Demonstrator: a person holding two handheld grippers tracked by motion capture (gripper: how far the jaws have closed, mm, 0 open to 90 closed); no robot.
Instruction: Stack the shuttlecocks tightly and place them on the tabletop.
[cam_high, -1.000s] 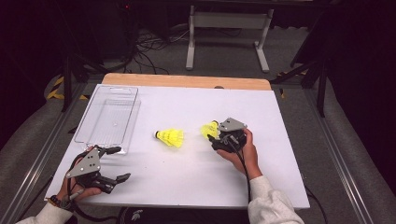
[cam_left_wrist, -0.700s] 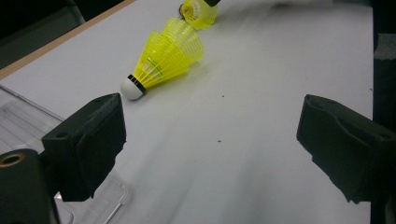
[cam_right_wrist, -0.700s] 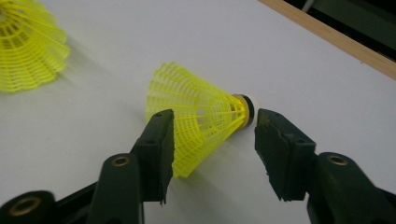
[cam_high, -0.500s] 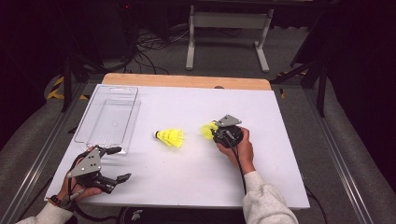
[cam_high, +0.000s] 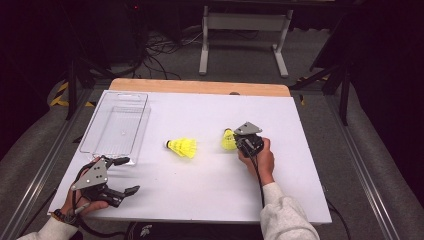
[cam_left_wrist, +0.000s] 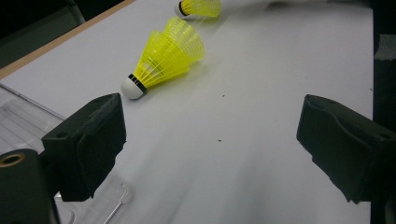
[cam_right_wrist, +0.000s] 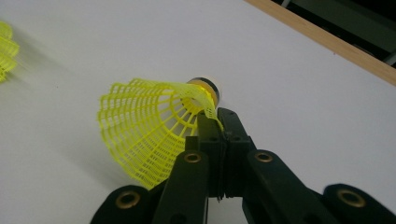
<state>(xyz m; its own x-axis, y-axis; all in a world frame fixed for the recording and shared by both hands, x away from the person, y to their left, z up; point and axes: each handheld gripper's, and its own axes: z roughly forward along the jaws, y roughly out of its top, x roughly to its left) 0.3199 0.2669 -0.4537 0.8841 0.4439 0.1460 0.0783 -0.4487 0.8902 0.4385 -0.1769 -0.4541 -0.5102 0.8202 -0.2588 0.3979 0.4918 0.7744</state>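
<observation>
Two yellow mesh shuttlecocks lie on the white table. One shuttlecock (cam_high: 183, 147) (cam_left_wrist: 166, 56) lies on its side mid-table with its white cork toward the tray. My right gripper (cam_high: 239, 141) (cam_right_wrist: 217, 116) is shut on the skirt rim of the second shuttlecock (cam_high: 229, 140) (cam_right_wrist: 144, 126). Its jaws have just been closing with the mesh pinched between them. At the front left, my left gripper (cam_high: 129, 175) (cam_left_wrist: 210, 135) rests on the table, open, with nothing between its jaws. It points toward the mid-table shuttlecock, well short of it.
A clear plastic tray (cam_high: 116, 127) (cam_left_wrist: 18, 121) stands at the table's left, just beyond the left gripper. A wooden strip (cam_high: 200, 86) runs along the table's far edge. Cables and a metal stand sit on the dark floor behind.
The right gripper's jaws have come together on the shuttlecock's skirt, and that hand shifted slightly. The left hand and the mid-table shuttlecock have not moved.
</observation>
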